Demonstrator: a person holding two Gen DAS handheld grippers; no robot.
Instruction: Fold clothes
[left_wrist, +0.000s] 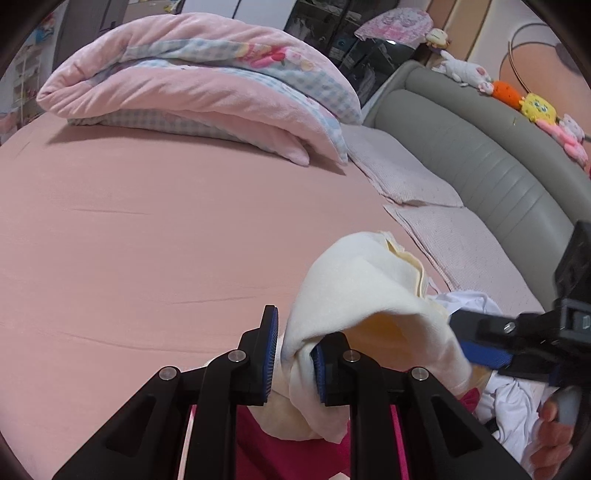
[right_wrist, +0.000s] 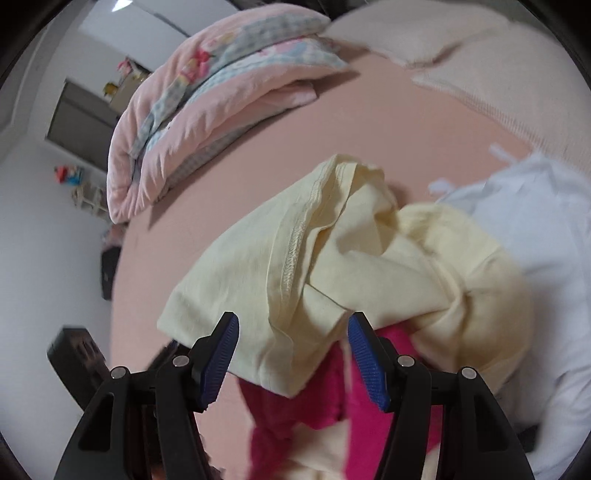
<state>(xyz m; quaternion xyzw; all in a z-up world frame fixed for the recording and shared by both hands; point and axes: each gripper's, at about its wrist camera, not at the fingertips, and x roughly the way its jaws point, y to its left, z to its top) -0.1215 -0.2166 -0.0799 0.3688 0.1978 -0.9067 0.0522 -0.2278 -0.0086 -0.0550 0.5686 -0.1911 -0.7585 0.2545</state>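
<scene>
A pale yellow garment (left_wrist: 362, 280) is lifted off the pink bed, and my left gripper (left_wrist: 295, 354) is shut on a bunched fold of it. In the right wrist view the same yellow garment (right_wrist: 332, 258) hangs crumpled in front of my right gripper (right_wrist: 293, 332). That gripper's jaws stand wide apart, a loose edge of the cloth lies between them, and the pads do not press on it. The right gripper (left_wrist: 476, 339) also shows in the left wrist view, close beside the cloth. A magenta garment (right_wrist: 369, 398) lies beneath, and a white garment (right_wrist: 535, 229) lies to the right.
A folded pink and checked quilt (left_wrist: 192, 85) lies at the far side of the pink bed sheet (left_wrist: 129, 240). Pale pillows (left_wrist: 406, 173) rest against a grey padded headboard (left_wrist: 480, 147) topped with plush toys (left_wrist: 535, 107). A person's hand (left_wrist: 550, 443) holds the right gripper.
</scene>
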